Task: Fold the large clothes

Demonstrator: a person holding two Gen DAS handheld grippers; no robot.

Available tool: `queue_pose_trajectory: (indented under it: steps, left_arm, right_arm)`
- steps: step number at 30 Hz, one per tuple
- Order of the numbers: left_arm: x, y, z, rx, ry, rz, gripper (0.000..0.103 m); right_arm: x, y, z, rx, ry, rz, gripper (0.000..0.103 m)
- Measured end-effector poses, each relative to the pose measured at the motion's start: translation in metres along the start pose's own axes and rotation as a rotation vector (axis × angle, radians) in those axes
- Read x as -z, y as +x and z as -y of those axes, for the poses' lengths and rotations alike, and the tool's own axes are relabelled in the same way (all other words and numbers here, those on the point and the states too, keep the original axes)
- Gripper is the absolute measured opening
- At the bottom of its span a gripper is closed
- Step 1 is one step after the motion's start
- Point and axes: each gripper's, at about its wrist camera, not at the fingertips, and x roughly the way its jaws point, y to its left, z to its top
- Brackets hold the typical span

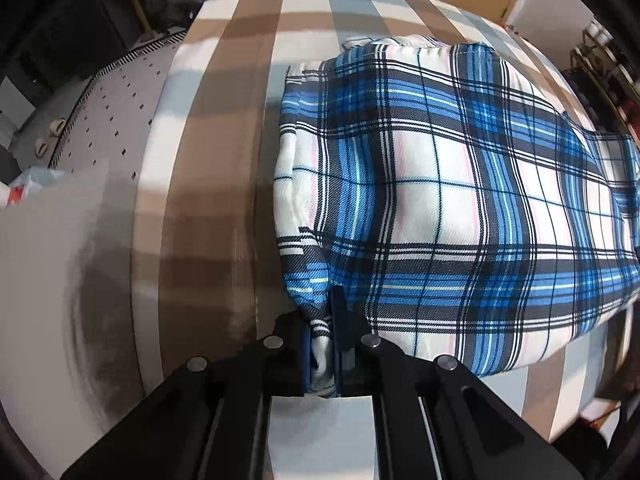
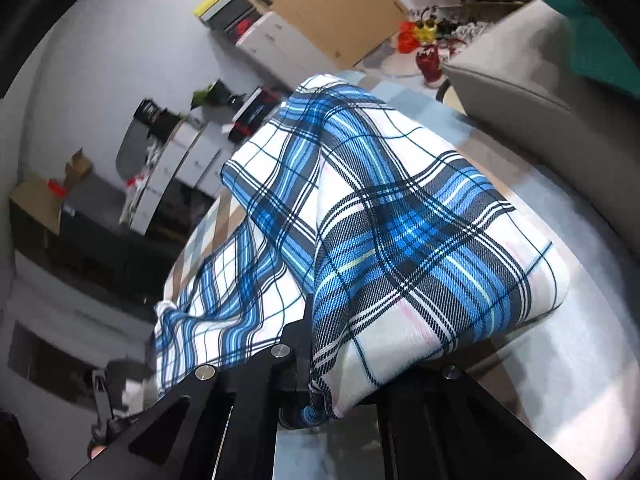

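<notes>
Plaid garment [image 1: 440, 184] pinched by both grippers' fingers [image 1: 338, 336].

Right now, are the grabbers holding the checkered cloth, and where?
Yes. The left gripper pinches a bunched corner of the plaid garment. The right gripper grips another bunched edge, lifted.

Woven twill plaid cloth [image 1: 440, 184], matt; striped surface cover [image 1: 224, 128], seemingly soft fabric; matt black tongs [image 1: 325, 344], shiny metal rivets.

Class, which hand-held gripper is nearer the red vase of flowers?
Right. The right hand-held gripper, clamping the plaid shirt, faces the vase; the left hand-held gripper view shows no vase.
</notes>
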Motion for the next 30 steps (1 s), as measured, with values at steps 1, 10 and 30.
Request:
queue_pose_trajectory:
  steps: [1, 10, 30]
  left_arm:
    - [0.009, -0.002, 0.000, 0.008, 0.009, -0.007, 0.004]
    - [0.047, -0.039, -0.012, 0.026, 0.019, 0.009, 0.011]
    - [0.035, -0.065, 0.051, 0.198, 0.073, 0.381, 0.074]
  right_arm:
    - [0.006, -0.007, 0.005, -0.002, -0.001, -0.013, 0.007]
    - [0.040, -0.053, 0.015, 0.146, -0.114, -0.177, 0.074]
    - [0.067, 0.063, -0.221, 0.308, -1.448, -0.225, 0.103]
